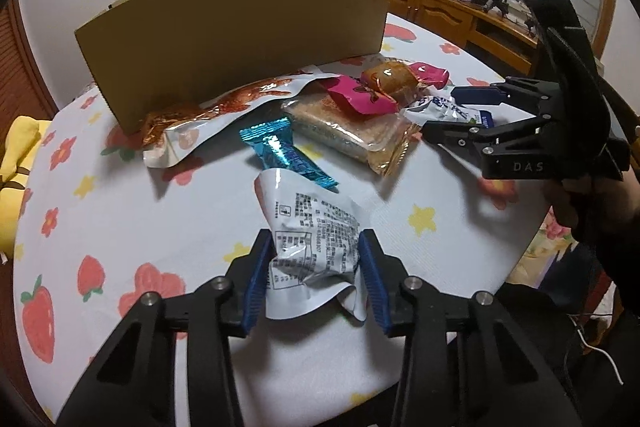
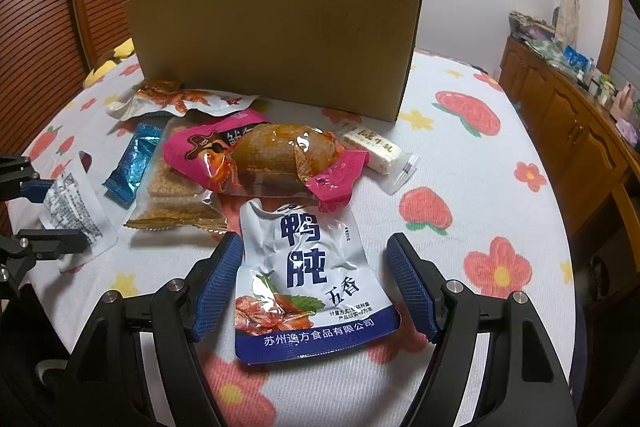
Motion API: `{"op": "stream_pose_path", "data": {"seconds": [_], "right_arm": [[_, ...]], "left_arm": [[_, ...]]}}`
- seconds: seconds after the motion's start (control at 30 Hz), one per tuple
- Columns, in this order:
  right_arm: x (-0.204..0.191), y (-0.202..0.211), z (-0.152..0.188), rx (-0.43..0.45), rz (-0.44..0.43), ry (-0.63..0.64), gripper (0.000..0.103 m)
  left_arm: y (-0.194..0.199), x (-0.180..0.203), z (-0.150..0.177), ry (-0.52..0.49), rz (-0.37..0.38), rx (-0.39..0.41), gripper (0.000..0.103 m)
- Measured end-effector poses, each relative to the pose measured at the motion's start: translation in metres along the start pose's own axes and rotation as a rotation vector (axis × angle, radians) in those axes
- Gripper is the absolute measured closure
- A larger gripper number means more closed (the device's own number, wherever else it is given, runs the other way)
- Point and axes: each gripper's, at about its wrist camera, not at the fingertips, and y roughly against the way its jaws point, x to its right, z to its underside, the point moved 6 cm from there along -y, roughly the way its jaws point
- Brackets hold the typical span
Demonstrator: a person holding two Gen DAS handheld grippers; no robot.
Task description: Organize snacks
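Note:
Several snack packs lie on a flowered tablecloth in front of a cardboard box. My left gripper is shut on a white printed pouch, its blue pads pressing both sides. That pouch also shows at the left of the right wrist view. My right gripper is open around a white and blue duck pouch that lies flat on the cloth; the right pad stands clear of it. The right gripper also shows in the left wrist view.
The pile holds a blue foil bar, a clear cracker pack, a pink pack, a brown bun pack, a white nougat bar and an orange-print pouch. A wooden cabinet stands to the right.

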Motion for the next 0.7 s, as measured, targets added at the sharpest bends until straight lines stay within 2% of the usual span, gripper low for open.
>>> {"op": "stream_pose_path", "data": {"seconds": [0.5, 0.63, 0.7], "right_arm": [[-0.001, 0.0, 0.0, 0.0, -0.003, 0.002, 0.026], [-0.004, 0.002, 0.0, 0.001, -0.021, 0.02, 0.038], [-0.007, 0.004, 0.001, -0.004, -0.036, 0.035, 0.04]], "left_arm": [[0.035, -0.033, -0.02, 0.106, -0.055, 0.108, 0.06], [0.045, -0.032, -0.021, 0.111, -0.049, 0.128, 0.059], [0.046, -0.031, -0.019, 0.109, -0.049, 0.133, 0.059]]}}
